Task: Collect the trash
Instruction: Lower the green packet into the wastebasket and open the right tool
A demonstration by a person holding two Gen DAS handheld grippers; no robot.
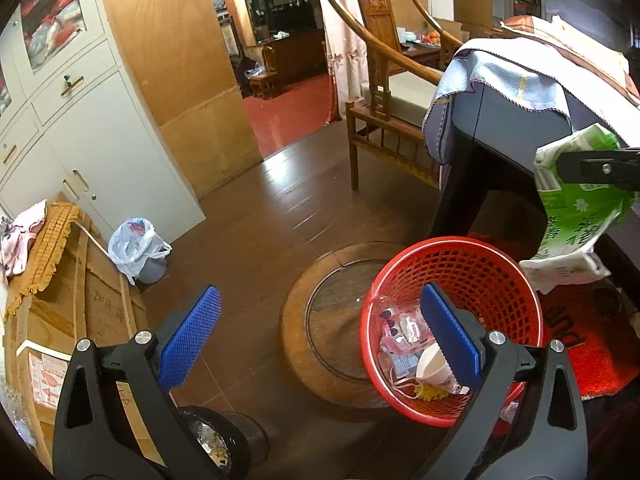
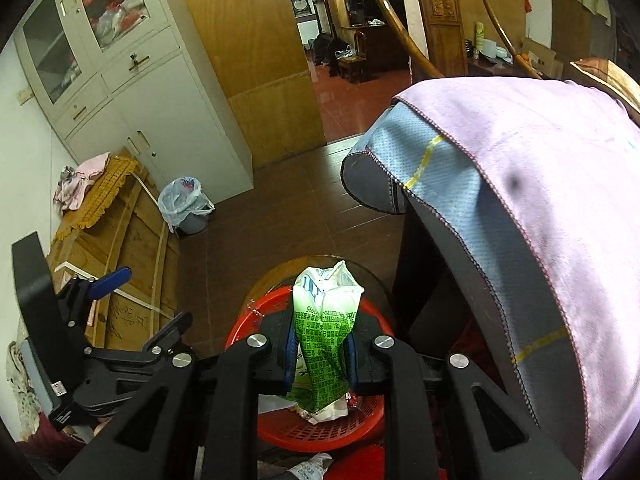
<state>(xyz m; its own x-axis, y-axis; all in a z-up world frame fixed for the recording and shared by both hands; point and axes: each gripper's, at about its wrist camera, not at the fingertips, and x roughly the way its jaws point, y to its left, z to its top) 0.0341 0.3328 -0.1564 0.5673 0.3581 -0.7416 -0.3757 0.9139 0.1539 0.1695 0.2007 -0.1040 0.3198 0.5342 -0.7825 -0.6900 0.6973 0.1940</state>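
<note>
A red mesh basket (image 1: 472,264) stands on a round wooden stool (image 1: 304,304) and holds several wrappers and a white cup (image 1: 432,364). My left gripper (image 1: 320,332) is open and empty, its right blue pad over the basket's near rim. My right gripper (image 2: 320,348) is shut on a crumpled green and white plastic package (image 2: 326,320) and holds it above the basket (image 2: 320,432). In the left wrist view the package (image 1: 572,208) hangs above the basket's right rim, clamped by the right gripper's black finger.
A dark table draped with a blue and pink cloth (image 2: 520,184) stands to the right. A bin with a plastic liner (image 1: 138,250) sits by the white cabinet (image 1: 100,140). A cardboard crate (image 1: 80,300) is on the left. A wooden chair (image 1: 384,92) stands behind.
</note>
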